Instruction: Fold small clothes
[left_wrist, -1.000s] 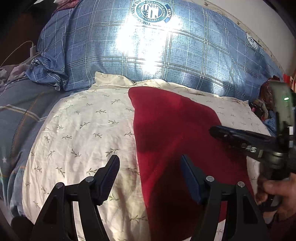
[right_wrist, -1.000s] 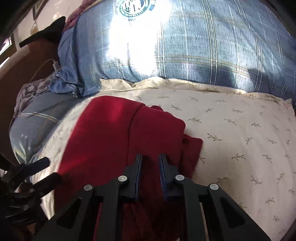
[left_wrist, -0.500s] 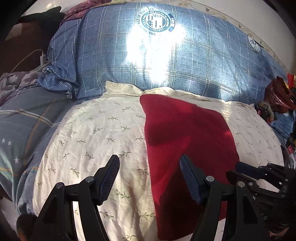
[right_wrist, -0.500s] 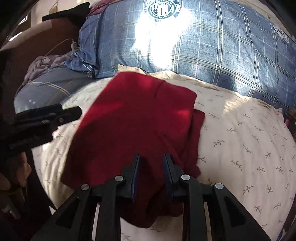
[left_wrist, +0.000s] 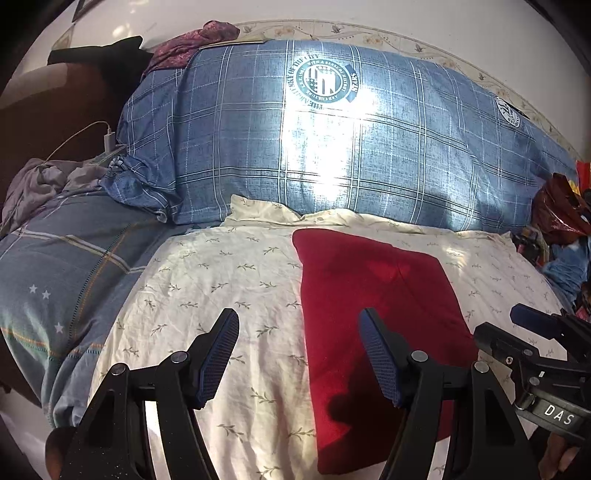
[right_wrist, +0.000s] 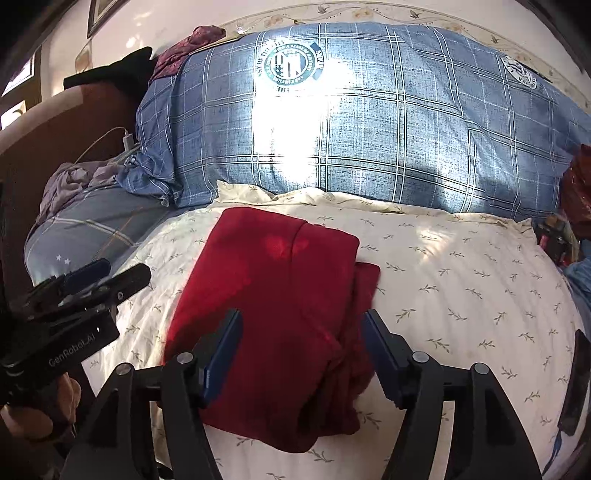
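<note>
the right gripper had its jaws spread wide, having just been opening, and nothing was pinched between them; the red garment lay on the bed below and past the blue pads, not pressed by either one. the left gripper was likewise spread and empty, hovering over bare sheet with its right finger in front of the garment's left edge. in the right wrist view the left gripper showed at the far left, held in a hand; in the left wrist view the right gripper reached in from the right edge, close to the garment's right side.

the red garment lay folded into a rough rectangle, with a second layer sticking out along its right side and a bunched fold at the near right corner. it rested on a cream sheet printed with small leaf sprigs, wrinkled and lit in patches by sun. behind it, touching the sheet's far edge, stood a large blue plaid pillow with a round crest print, glaring white where sunlight hit. to the left lay a blue-grey quilt with stars and stripes, crumpled grey cloth, and a white charger cable against a dark wooden headboard. a purple cloth sat on top of the pillow's far left corner. a pale wall with a patterned border ran behind. clutter in red and blue crowded the right edge.
</note>
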